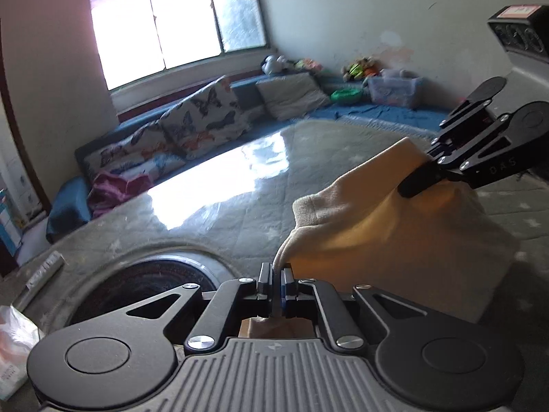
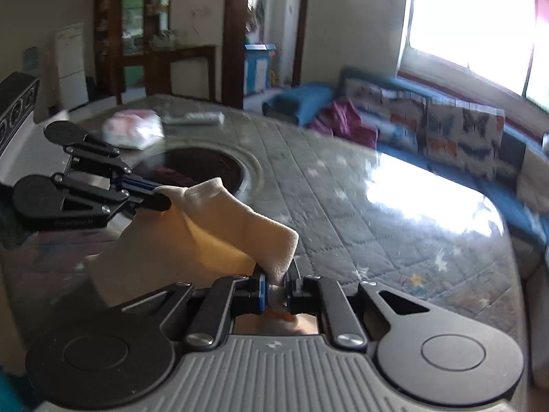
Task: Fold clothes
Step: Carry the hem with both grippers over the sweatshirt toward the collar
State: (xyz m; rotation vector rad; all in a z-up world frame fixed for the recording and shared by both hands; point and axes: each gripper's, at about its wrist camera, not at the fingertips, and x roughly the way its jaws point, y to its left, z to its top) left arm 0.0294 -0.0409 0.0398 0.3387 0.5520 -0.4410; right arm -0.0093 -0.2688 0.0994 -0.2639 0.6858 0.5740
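Cloth (image 1: 394, 226) hangs lifted between your left hand-held gripper (image 1: 277, 276) and right hand-held gripper (image 2: 276, 283), both clenched on it; next, probably lay it flat on the surface (image 1: 223, 206).

A cream garment (image 1: 394, 226), grey quilted star-dotted cover (image 1: 223, 213), butterfly-print cushions (image 1: 202, 120), and a magenta cloth (image 1: 116, 189).

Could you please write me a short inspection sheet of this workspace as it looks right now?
Surface: round table under a quilted grey cover with a glossy top, dark round opening in it.
Job's things: cream garment held up between both grippers, above the table.
Clutter: plastic bag, flat white box.
Grippers: left gripper and right gripper each shut on a garment edge.
Cables: nothing seen.
Surroundings: bright window, butterfly cushions, purple cloth, toys by the wall.
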